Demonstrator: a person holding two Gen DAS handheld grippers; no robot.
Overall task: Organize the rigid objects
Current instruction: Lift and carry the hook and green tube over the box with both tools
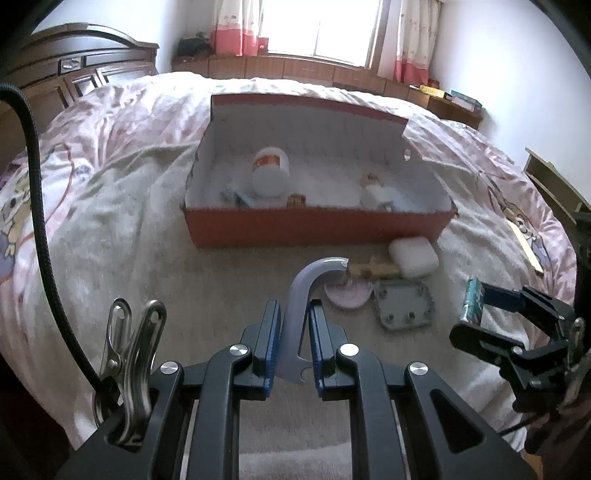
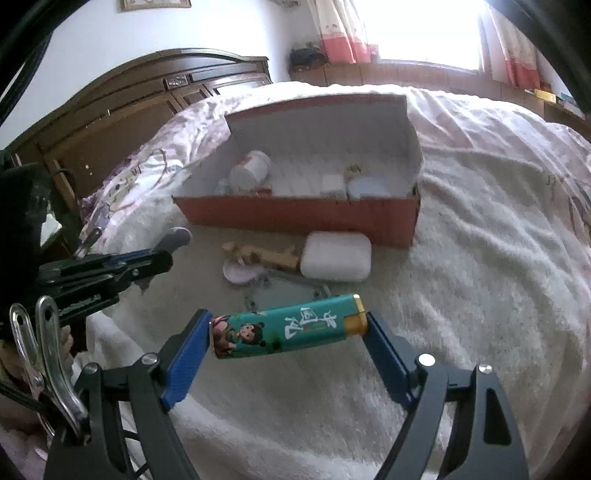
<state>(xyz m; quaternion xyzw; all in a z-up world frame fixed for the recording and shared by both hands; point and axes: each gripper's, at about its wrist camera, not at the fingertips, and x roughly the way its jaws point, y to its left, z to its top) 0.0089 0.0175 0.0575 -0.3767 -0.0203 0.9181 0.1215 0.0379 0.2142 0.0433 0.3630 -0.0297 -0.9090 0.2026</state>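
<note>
Left gripper [image 1: 293,328] pinches grey hook [image 1: 310,291] | right gripper [image 2: 288,341] clamps green tin [image 2: 291,325] end to end – both held above bed | box [image 1: 317,227] holds jar [image 1: 269,171], some small items | left: white case [image 1: 413,256], wooden piece [image 1: 373,268], pink disc [image 1: 347,295], grey plate [image 1: 404,302]

Bed [image 1: 110,229] covered by a pale fleecy blanket with pink cartoon print. Dark carved wooden headboard [image 2: 147,110] at its far side. Bright window [image 1: 325,29] beyond, flanked by white-and-pink curtains [image 1: 229,33]. Low wooden cabinets [image 1: 295,70] run beneath the window.
</note>
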